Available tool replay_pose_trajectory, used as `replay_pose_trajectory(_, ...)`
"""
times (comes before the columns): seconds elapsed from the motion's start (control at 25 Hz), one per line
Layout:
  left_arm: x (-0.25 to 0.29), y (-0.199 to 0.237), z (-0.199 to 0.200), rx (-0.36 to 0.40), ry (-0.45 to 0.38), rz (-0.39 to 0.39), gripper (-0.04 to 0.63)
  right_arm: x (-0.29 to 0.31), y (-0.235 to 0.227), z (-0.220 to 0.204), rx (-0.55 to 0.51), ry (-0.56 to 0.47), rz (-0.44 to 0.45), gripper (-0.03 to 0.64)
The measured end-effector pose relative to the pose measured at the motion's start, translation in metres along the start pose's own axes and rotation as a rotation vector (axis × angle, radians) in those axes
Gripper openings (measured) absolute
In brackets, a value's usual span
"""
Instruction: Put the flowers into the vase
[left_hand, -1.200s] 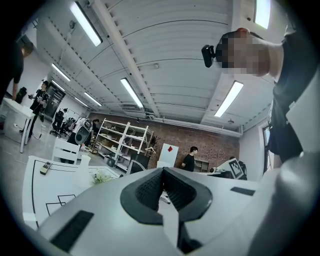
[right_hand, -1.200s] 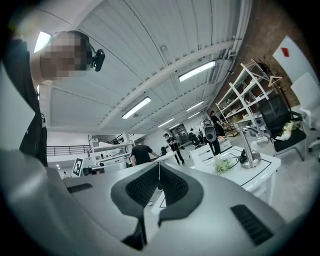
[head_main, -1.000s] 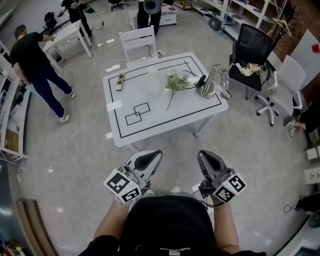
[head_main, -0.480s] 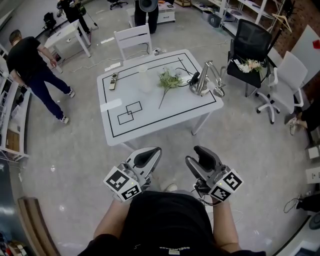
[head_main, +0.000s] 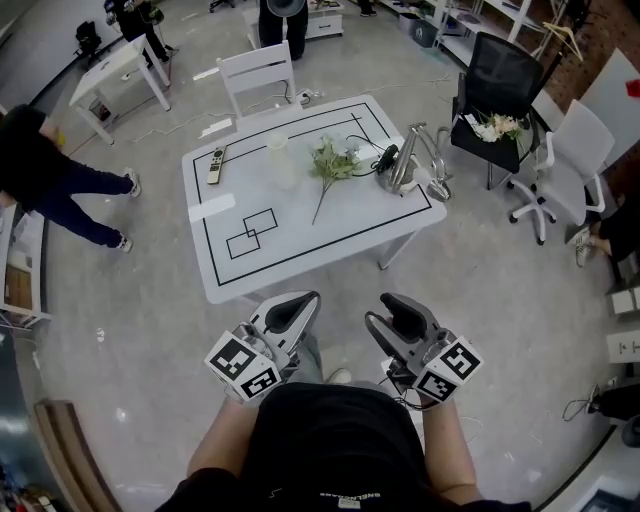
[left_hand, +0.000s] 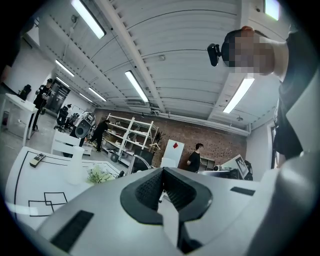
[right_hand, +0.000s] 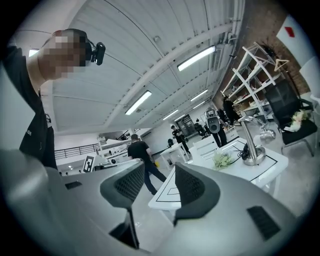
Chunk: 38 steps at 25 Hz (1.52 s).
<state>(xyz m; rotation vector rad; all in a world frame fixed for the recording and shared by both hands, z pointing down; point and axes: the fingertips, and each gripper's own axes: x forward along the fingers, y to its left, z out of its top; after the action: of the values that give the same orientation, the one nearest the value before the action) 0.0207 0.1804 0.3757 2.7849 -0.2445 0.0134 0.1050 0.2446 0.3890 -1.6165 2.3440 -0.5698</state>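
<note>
A bunch of white flowers with green leaves (head_main: 331, 163) lies on the white table (head_main: 300, 240), its stem toward me. Just left of it stands a pale, see-through vase (head_main: 281, 160). Both grippers hang over the floor in front of my body, short of the table's near edge. My left gripper (head_main: 288, 316) is shut with nothing in it; its pads meet in the left gripper view (left_hand: 162, 187). My right gripper (head_main: 392, 318) is open and empty, the table showing through the gap (right_hand: 160, 187). The flowers (right_hand: 221, 160) appear far ahead.
On the table are a remote control (head_main: 214, 164) and a metal stand with cables (head_main: 405, 165). A white chair (head_main: 258, 72) stands behind it, a black chair with more flowers (head_main: 495, 85) and a white office chair (head_main: 562, 160) to the right. A person (head_main: 45, 175) walks at the left.
My right gripper's jaws have gone from shut to open. Both grippers have shifted slightly toward the table, which has drawn nearer. The person at the left has walked further left.
</note>
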Motion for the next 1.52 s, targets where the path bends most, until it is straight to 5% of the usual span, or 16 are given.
replay_pose_trajectory(0.88, 0.045, 0.196, 0.036, 0.015, 0.085, -0.047, 0.005, 0.177, -0.146, -0.001, 0.154, 0.141, -0.284, 0.198)
replay_pose_trajectory(1.16, 0.035, 0.248, 0.052, -0.005, 0.070, 0.012, 0.006, 0.222, -0.176, -0.009, 0.164, 0.235, -0.345, 0.198)
replay_pose_trajectory(1.52, 0.035, 0.268, 0.051, -0.031, 0.063, 0.061, 0.008, 0.255, -0.224, -0.030, 0.340, 0.341, -0.377, 0.198)
